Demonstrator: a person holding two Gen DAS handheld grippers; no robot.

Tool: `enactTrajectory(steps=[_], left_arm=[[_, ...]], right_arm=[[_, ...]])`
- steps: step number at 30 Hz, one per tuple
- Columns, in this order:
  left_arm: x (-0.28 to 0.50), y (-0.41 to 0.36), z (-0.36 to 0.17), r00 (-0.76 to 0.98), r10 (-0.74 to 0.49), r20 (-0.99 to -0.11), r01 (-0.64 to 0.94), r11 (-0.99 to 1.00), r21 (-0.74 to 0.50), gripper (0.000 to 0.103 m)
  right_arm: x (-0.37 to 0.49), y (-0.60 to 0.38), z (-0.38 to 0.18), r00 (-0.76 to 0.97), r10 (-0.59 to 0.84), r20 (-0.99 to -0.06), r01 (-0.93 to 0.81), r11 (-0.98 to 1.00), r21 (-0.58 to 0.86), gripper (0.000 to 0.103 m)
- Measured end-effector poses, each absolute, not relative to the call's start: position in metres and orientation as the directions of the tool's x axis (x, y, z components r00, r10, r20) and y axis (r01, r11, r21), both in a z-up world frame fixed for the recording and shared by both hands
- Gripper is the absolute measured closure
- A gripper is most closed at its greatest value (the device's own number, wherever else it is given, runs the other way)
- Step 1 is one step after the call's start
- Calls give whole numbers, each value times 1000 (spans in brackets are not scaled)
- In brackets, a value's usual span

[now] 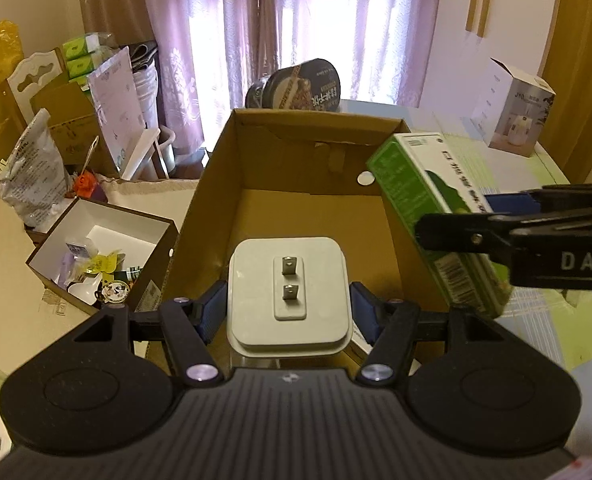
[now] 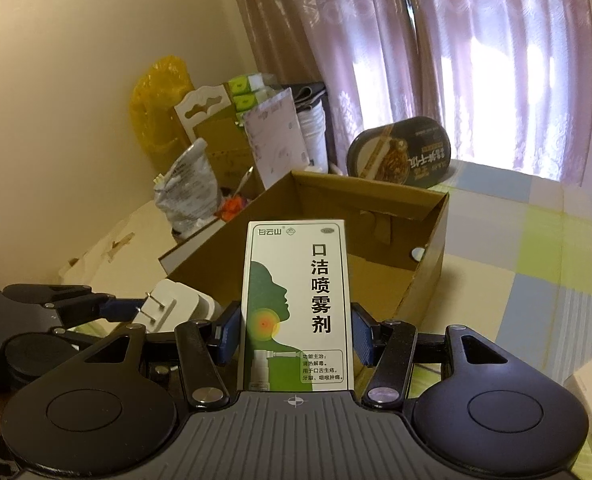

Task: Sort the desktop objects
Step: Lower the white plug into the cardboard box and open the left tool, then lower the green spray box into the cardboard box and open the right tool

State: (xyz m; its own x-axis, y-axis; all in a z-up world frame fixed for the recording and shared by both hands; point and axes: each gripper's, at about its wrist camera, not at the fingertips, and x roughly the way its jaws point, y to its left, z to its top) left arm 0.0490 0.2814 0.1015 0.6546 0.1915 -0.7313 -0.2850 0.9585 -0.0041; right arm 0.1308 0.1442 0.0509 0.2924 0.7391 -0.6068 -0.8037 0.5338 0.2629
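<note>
One open brown cardboard box [image 1: 312, 184] on checked worktop [image 2: 536, 248], interior bare save a small round disc [image 1: 365, 179] on right wall. One dark oval tin [image 2: 400, 152] at far edge. One green-white carton [image 2: 296, 304], printed "口洁喷雾剂", clamped in right tongs [image 2: 296, 340] near box's right wall. One white two-prong charger [image 1: 289, 296] clamped in left tongs [image 1: 289, 316] over box's near end.

Backlit curtains [image 1: 336, 28] glare white; room dim, fisheye corners black.
</note>
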Motion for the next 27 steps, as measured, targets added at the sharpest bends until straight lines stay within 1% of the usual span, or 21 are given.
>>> enactTrajectory(steps=[8, 27], left_arm=[[55, 280, 94, 639, 175, -749, -278, 961, -12, 43], [52, 283, 89, 619, 210, -757, -300, 954, 19, 42]], right_arm=[[130, 143, 47, 291, 739, -608, -804, 533, 263, 51], [131, 156, 43, 271, 750, -603, -812, 515, 275, 51]])
